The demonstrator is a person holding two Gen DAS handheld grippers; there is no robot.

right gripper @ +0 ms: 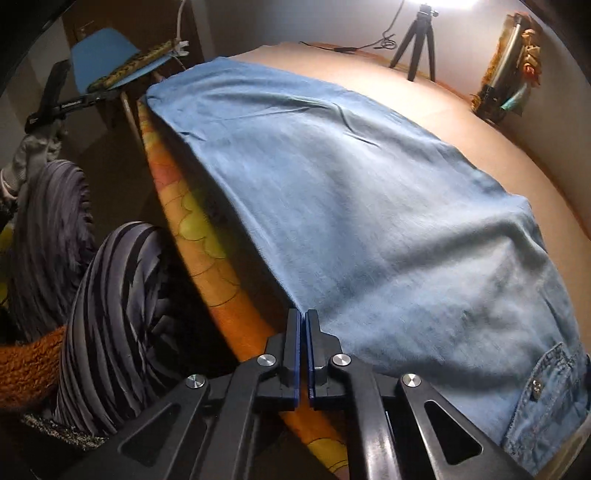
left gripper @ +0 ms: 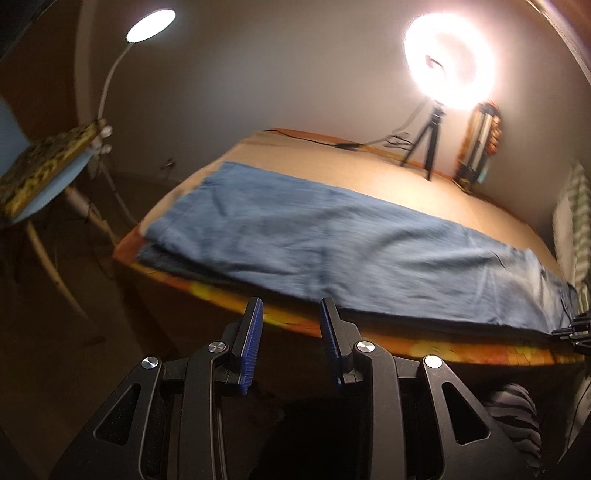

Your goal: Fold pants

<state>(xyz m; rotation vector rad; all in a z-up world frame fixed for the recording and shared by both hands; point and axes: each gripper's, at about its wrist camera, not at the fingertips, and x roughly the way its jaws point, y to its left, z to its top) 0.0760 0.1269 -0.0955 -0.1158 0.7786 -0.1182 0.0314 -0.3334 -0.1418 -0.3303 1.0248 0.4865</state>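
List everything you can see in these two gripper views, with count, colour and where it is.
pants: one, blue denim, flat along table's near edge
table: one, tan top, orange patterned edge
ring light: one, white, on black tripod at table's far side
desk lamp: one, white, far left
chair: one, blue, beyond table's left end
left gripper: black, blue pads, open, short of table
right gripper: black, shut at pants' near edge
person's legs: striped dark fabric, beside table

Left wrist view off the table's (left gripper: 332, 155) edge, right close above, both sharing pants (right gripper: 351, 184)
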